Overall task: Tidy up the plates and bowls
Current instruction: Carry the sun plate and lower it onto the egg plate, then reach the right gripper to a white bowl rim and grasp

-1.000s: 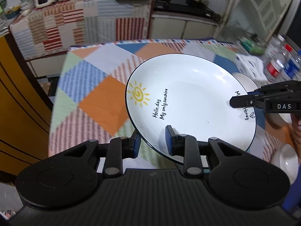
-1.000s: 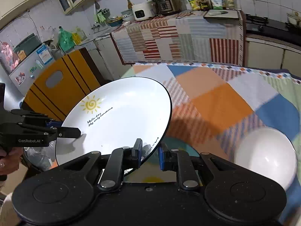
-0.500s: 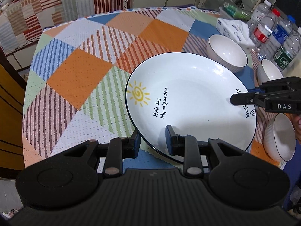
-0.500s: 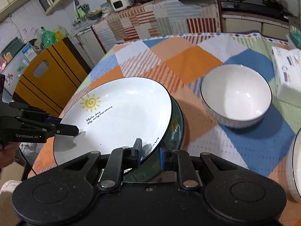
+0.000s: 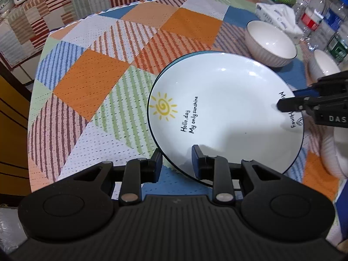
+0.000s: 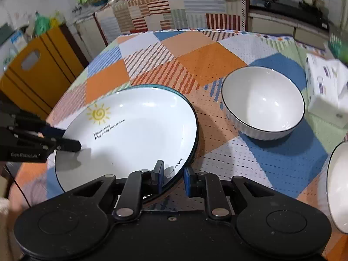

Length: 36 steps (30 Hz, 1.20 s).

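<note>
Patchwork cloth in orange, blue, green and striped squares covers the table (image 5: 91, 82), with a kitchen counter under a similar cloth behind it and a yellow cabinet off to one side. I hold the white plate (image 5: 226, 113) (the one with the yellow sun and the words "Hello, day / My only sunshine") from two sides at once. My left tongs (image 5: 176, 163) are clamped narrow over the near rim, one finger under the edge and the other pressing on the white face. My right tongs (image 6: 171, 175) pinch the opposite rim, close to the lettering there, and their jaws are almost fully together on the thin edge. In the left view those right tongs reach in from the right side (image 5: 308, 106); in the right view the left tongs come in from the left (image 6: 63, 141). The plate lies low over the table, directly above a second plate with a dark teal rim (image 6: 196, 134) whose edge shows just beneath it; whether the two touch I cannot tell. Beside the plates stands a ribbed white bowl (image 6: 263, 104), apart from them, and another white bowl (image 6: 338, 187) sits at the right edge. A tissue pack (image 6: 326, 87) lies beyond the bowl, and plastic bottles (image 5: 313, 15) stand at the far corner.
</note>
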Motion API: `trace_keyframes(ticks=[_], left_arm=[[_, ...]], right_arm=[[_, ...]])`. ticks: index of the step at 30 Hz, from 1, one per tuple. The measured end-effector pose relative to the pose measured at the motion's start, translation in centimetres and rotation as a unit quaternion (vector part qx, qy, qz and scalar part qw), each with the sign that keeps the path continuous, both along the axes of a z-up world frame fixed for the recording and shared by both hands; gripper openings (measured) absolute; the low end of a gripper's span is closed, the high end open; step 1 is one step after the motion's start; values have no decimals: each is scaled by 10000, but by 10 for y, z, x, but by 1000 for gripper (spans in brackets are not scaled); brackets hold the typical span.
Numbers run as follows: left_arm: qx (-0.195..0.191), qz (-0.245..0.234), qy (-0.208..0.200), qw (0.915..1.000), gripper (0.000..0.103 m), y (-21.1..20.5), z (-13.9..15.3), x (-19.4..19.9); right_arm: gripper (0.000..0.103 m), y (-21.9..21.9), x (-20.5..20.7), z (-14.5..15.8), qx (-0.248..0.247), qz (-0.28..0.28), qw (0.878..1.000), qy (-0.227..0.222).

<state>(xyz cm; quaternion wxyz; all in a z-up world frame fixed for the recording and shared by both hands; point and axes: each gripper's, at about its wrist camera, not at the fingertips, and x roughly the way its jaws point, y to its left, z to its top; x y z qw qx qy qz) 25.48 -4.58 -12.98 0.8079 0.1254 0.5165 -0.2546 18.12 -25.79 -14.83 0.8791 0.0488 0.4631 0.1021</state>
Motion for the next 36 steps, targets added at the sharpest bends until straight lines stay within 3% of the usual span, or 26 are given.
trace_keyframes(ticks=[8,14,19,21,24,27,33,36], left_arm=[[95,26,12,10000,26,-5,-5,-2],[138,313,-109,9994,27,-9,-7,-6],[140,580,-154,9981,27,-9,0,-21],[251,572,-241,9978,27,-13,6,-29],[400,582,-387,9968,27,-15,21,-44],[296,583,-373,9972,27,-14,41,-59],[251,653,-453,9965,27,-18,73,-98],[112,745,-336,9966,27,-23,82,-116]], right_arm=[[24,10,-4,0,-381,-16,9993,-60],[29,34,-3,-1,-1270,-22,9918,-152],[28,23,-11,-7,-1055,-148,9931,-493],[36,25,-19,-3,-1315,-231,9888,-663],[36,17,-33,12,-1232,-384,9887,-764],[38,4,-51,31,-1018,-456,9895,-919],[44,-10,-99,59,-937,-144,9859,-1379],[53,-18,-124,62,-795,6,9840,-1593]])
